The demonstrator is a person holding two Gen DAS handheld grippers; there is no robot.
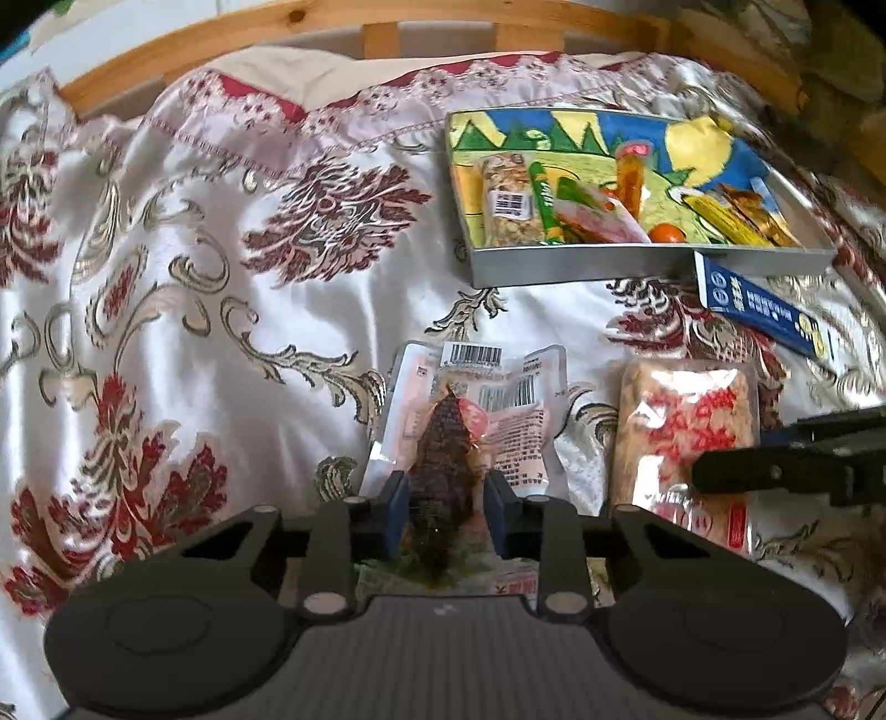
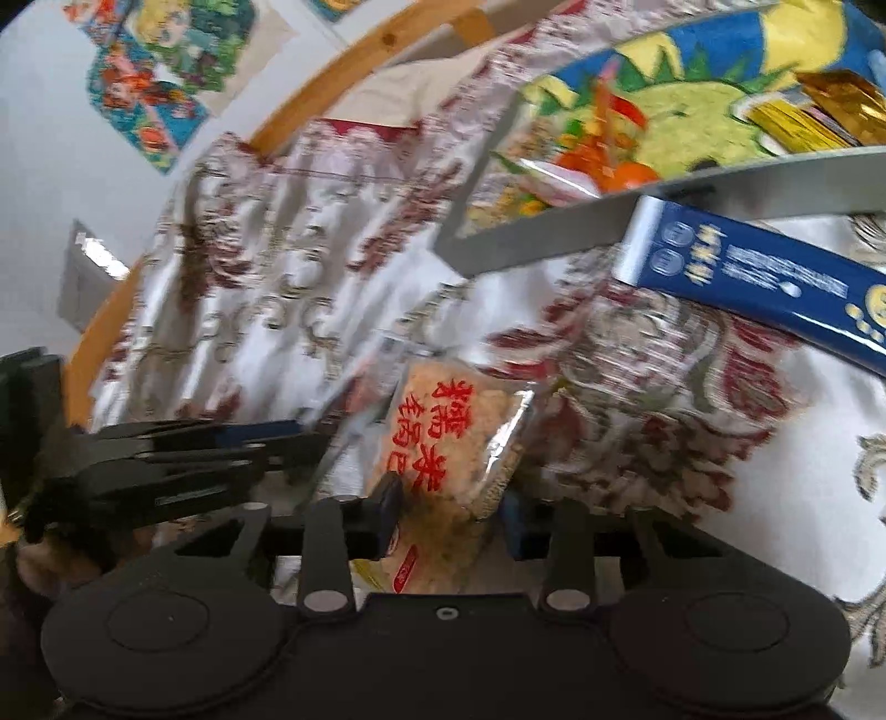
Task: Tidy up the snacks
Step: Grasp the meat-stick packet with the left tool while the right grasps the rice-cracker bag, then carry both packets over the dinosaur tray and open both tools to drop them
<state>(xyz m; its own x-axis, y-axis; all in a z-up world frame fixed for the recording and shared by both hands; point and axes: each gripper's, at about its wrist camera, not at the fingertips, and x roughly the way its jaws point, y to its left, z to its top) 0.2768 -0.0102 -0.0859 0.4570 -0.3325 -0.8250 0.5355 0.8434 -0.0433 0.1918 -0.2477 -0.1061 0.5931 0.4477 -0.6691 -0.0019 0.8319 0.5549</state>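
My left gripper point(image 1: 446, 501) is shut on a clear vacuum pack holding a dark brown snack point(image 1: 443, 437), which lies on the patterned cloth; the blue pads point(image 1: 396, 509) press its sides. Beside it on the right is a rice cracker pack with red characters point(image 1: 686, 437). My right gripper point(image 2: 451, 515) is shut on that cracker pack point(image 2: 454, 437), near its lower end, and reaches in from the right edge of the left wrist view point(image 1: 775, 471). Behind both stands a grey-rimmed tray point(image 1: 609, 266) with a colourful base, holding several snacks.
A blue stick packet point(image 1: 764, 310) leans against the tray's front wall point(image 2: 554, 238). The red-and-white floral cloth point(image 1: 221, 277) spreads out to the left with nothing on it. A curved wooden frame point(image 1: 277, 33) runs along the back. The left gripper's body point(image 2: 194, 459) sits close on the left.
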